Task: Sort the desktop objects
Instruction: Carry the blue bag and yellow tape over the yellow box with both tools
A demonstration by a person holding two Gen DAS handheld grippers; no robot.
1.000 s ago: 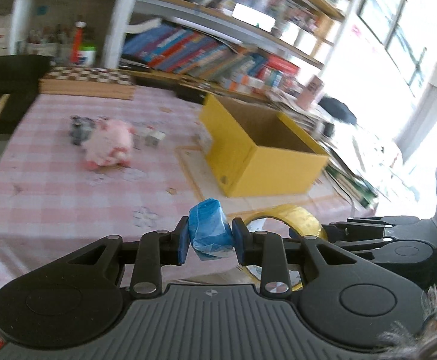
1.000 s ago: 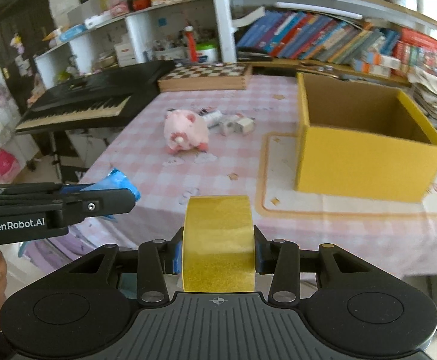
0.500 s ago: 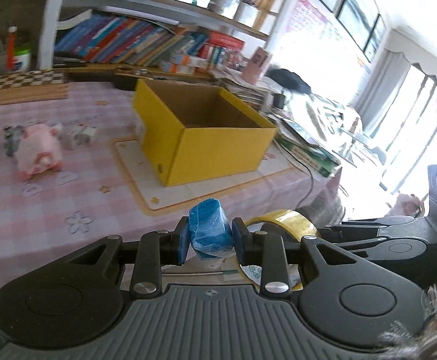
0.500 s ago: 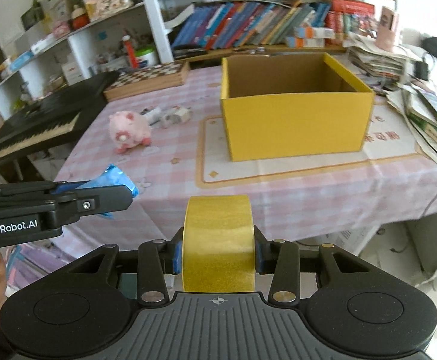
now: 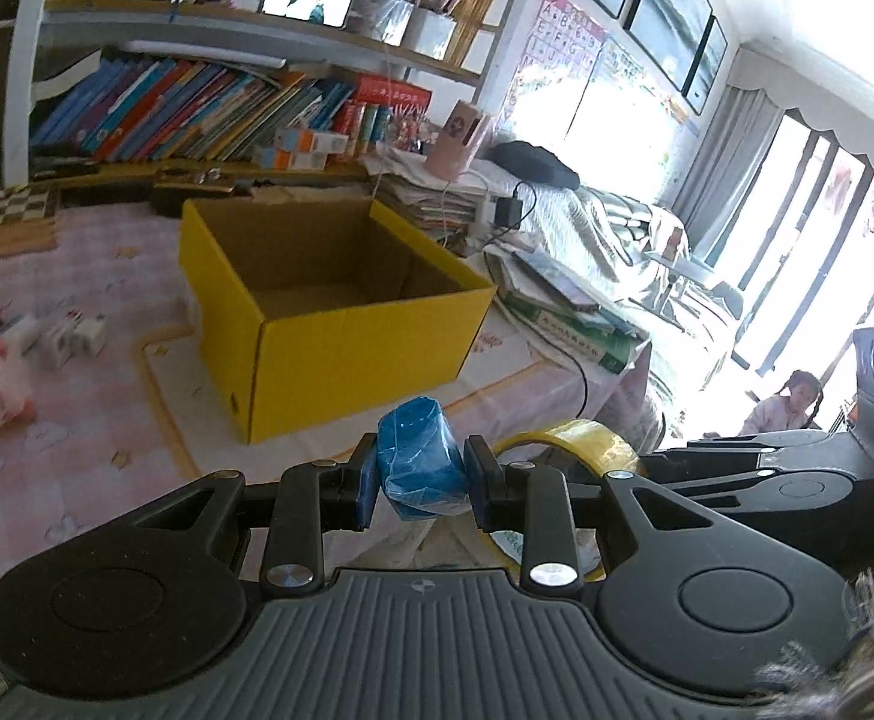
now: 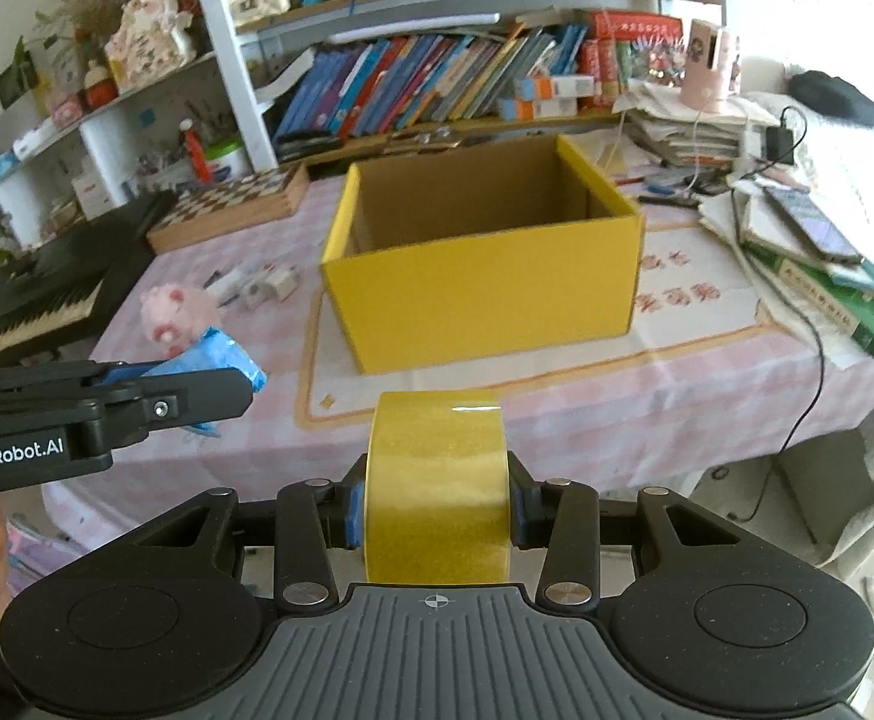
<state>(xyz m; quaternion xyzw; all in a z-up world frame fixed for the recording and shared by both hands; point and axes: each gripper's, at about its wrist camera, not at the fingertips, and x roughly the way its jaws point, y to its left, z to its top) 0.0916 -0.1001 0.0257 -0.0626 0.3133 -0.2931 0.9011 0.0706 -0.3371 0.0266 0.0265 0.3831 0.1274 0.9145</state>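
My left gripper is shut on a blue wrapped packet, held in the air off the table's near edge. It shows from the side in the right wrist view. My right gripper is shut on a roll of yellow tape, also seen in the left wrist view. An open, empty yellow cardboard box stands on a placemat on the pink checked table, ahead of both grippers. A pink plush pig and small white blocks lie left of the box.
A wooden chessboard lies at the back left, a black keyboard beside the table. Stacks of books and papers with a cable fill the right end. Bookshelves stand behind.
Both grippers have swung to the right and closer to the box, keeping their loads. The box now sits ahead in both views; the pig has slid to the left.
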